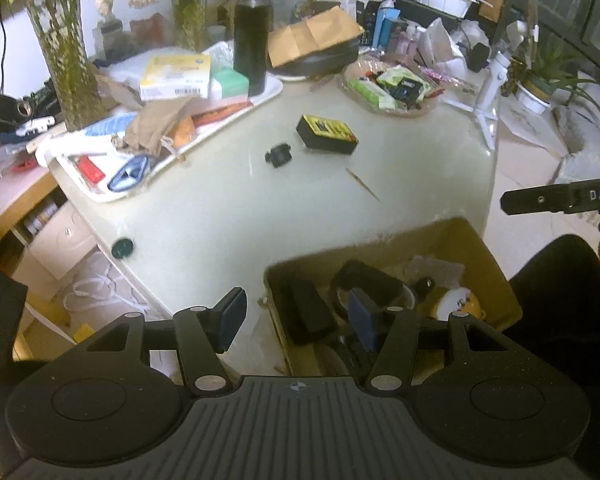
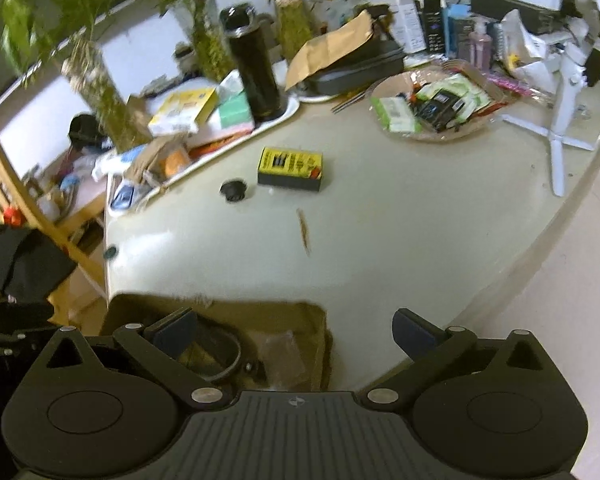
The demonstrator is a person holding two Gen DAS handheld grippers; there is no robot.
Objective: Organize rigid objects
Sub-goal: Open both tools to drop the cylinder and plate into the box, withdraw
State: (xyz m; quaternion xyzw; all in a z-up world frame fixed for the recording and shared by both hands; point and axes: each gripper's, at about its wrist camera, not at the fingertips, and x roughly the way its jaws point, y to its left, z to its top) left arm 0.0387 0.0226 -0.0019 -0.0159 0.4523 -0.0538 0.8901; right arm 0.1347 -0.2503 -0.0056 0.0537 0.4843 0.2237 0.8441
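A yellow-and-black box (image 1: 327, 134) (image 2: 291, 169) lies on the pale table (image 1: 236, 216) (image 2: 400, 220). A small black round part (image 1: 278, 155) (image 2: 233, 190) lies just left of it. A thin stick (image 1: 363, 179) (image 2: 304, 231) lies nearer me. An open cardboard box (image 1: 488, 260) (image 2: 300, 320) at the near table edge holds black items and a yellow-white figure (image 1: 460, 304). My left gripper (image 1: 298, 318) is open and empty over the box's left edge. My right gripper (image 2: 294, 334) is open and empty above the same box.
A white tray (image 1: 100, 194) with boxes, a cloth pouch and a tall black bottle (image 1: 253, 32) (image 2: 255, 68) stands at the left. A shallow bowl of packets (image 1: 388, 88) (image 2: 432, 108) and a white tripod (image 1: 490, 88) (image 2: 560, 120) stand at the right. Plants line the back. A dark round cap (image 1: 122, 249) (image 2: 110, 253) lies at the table's left edge.
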